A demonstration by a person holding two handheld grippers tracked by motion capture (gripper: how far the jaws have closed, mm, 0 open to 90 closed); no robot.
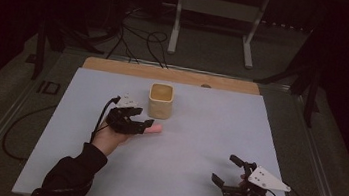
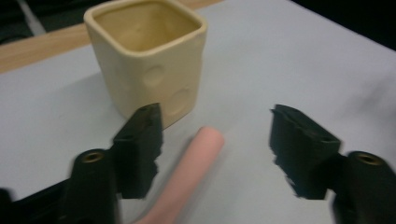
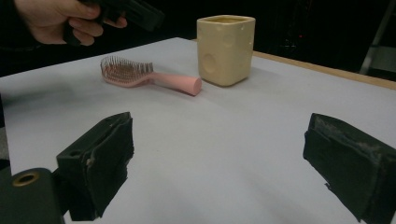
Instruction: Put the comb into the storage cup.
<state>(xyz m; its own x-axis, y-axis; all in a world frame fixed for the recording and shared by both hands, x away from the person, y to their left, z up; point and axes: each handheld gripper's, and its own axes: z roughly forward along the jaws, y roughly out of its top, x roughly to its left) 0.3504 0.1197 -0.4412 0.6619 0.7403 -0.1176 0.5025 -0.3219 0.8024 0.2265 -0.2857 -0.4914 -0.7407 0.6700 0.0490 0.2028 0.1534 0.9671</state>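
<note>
A pink hairbrush (image 3: 149, 77) lies flat on the pale sheet, bristles up, its handle (image 2: 187, 177) pointing toward a cream square cup (image 1: 160, 100). My left gripper (image 1: 135, 122) hovers open just above the brush, with the handle (image 1: 155, 129) sticking out past its jaws. In the left gripper view the handle runs between the two spread jaws, nearer the left one, and the cup (image 2: 148, 56) stands just beyond. My right gripper (image 1: 231, 171) is open near the front right of the sheet, holding nothing.
The pale sheet (image 1: 198, 131) covers a wooden table whose far edge (image 1: 170, 74) shows behind the cup. Cables and a metal frame (image 1: 217, 17) lie on the floor beyond. Wide bare sheet separates the two grippers.
</note>
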